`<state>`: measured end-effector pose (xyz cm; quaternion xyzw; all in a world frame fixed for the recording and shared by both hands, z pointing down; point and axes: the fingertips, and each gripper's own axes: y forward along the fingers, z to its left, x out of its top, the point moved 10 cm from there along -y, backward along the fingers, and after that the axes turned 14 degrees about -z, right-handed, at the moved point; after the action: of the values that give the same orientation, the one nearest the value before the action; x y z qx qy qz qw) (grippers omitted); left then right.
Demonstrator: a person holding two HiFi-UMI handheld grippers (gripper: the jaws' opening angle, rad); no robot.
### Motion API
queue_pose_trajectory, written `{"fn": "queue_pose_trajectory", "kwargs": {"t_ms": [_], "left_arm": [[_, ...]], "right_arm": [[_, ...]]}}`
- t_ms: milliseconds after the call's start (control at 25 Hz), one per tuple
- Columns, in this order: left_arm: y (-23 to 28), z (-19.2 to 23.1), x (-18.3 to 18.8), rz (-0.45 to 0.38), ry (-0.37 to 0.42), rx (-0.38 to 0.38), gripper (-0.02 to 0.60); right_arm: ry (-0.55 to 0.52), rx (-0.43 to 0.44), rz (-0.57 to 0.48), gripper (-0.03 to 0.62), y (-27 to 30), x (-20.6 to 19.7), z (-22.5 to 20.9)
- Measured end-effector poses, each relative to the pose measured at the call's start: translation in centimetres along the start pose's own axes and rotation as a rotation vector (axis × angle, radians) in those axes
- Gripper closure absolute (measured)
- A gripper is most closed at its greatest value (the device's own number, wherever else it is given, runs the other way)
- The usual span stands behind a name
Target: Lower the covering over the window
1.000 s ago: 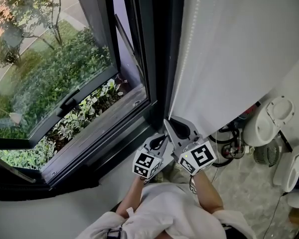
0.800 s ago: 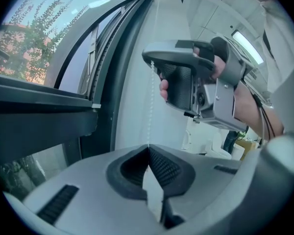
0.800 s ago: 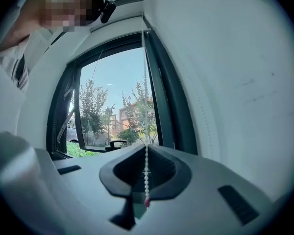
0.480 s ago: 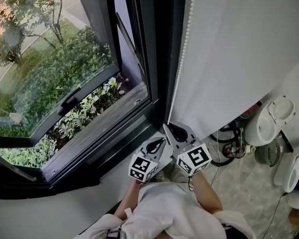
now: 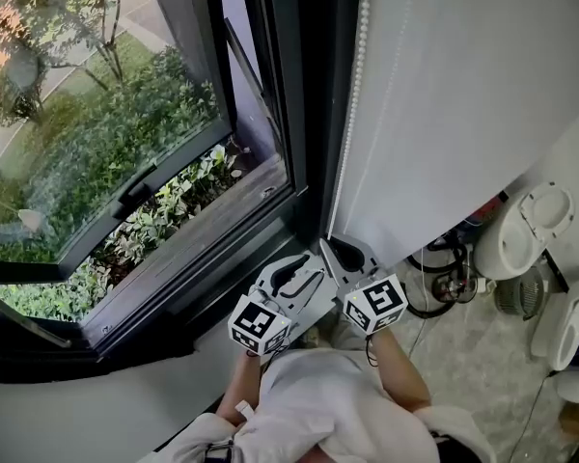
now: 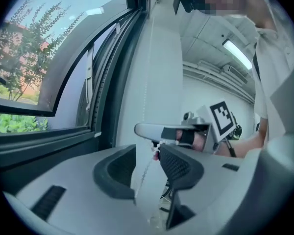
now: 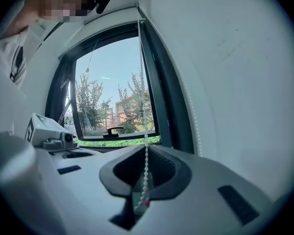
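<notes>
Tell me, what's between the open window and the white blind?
In the head view, the dark window frame stands between the open window and the blind, and a white bead chain hangs down along the blind's edge.

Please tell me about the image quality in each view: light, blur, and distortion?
Head view: sharp; sunlit garden bright, window frame almost black. Left gripper view: fisheye bends the frame, ceiling light glares, near bead chain soft. Right gripper view: dark round vignette, bright sky.
</notes>
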<state>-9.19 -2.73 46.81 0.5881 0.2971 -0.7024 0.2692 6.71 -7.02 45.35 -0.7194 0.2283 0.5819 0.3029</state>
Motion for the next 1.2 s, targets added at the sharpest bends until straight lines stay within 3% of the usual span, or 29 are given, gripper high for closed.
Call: {"fn": "queue_pose_trajectory", "kwargs": {"t_ms": [200,480,920,1200], "left_arm": [[-0.2,-0.8,3.1,-0.084,-0.036,-0.069,0.419],[0.3,-0.9,7.8,-0.226,-0.032,-0.092,0.419],[3.5,0.1,12.5,-0.263,0.157,-0.029,0.423],[5.5,-0.2,15.0,-0.295,0.235,-0.007,0.478]], "right_arm": [[-0.028,-0.028,0.001,0.586,0.2,0.0,-0.4],[-0.061,-0.045,-0.003,0.586,0.6,-0.1,-0.2],[-0.057,-0.021,-0.008,0.586,0.2,-0.2,1.1],[-0.056,-0.006,-0.011,0.585,0.0,-0.1,1.7]]}}
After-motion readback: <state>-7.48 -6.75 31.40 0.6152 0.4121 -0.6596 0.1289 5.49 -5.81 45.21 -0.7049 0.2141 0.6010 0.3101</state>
